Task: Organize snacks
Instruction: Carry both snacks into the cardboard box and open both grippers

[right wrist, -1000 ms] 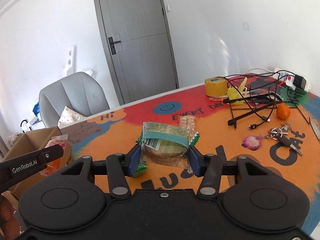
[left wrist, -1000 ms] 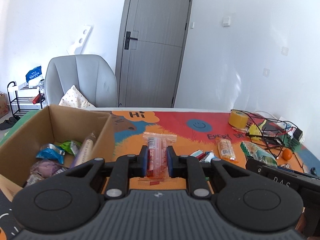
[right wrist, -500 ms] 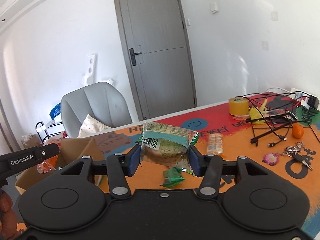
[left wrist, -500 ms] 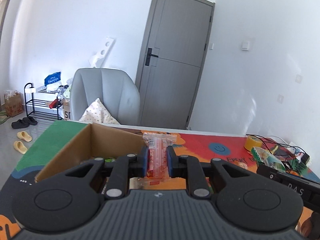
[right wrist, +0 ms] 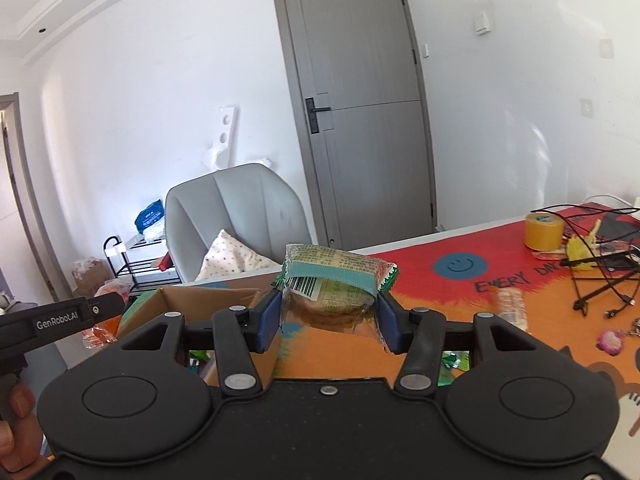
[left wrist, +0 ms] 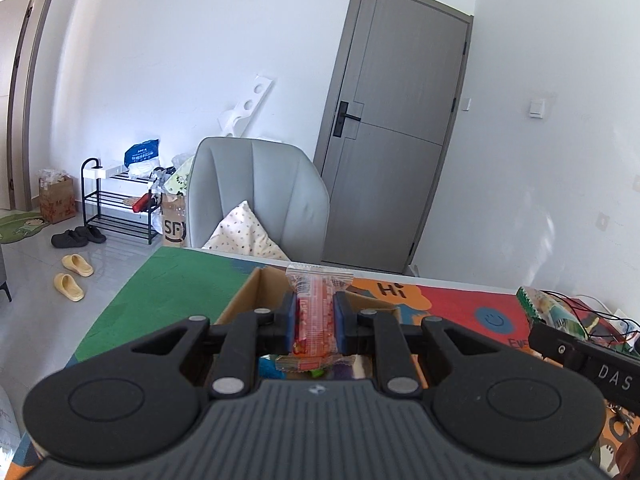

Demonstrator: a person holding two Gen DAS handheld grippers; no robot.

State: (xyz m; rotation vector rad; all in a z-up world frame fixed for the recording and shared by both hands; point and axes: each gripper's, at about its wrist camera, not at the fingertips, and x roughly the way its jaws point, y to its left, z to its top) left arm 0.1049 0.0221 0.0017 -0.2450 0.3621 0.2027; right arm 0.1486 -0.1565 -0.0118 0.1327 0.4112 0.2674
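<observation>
A grey door (left wrist: 394,152) is set in the white wall, closed. A grey chair (left wrist: 256,196) stands at the table's far edge, with a spotted cushion (left wrist: 244,236) on its seat. A black shoe rack (left wrist: 118,204) stands against the wall (slippers (left wrist: 74,276) lie on the floor nearby). A roll of yellow tape (right wrist: 544,231) sits near the table's far right corner, beside tangled black cables (right wrist: 596,276).
</observation>
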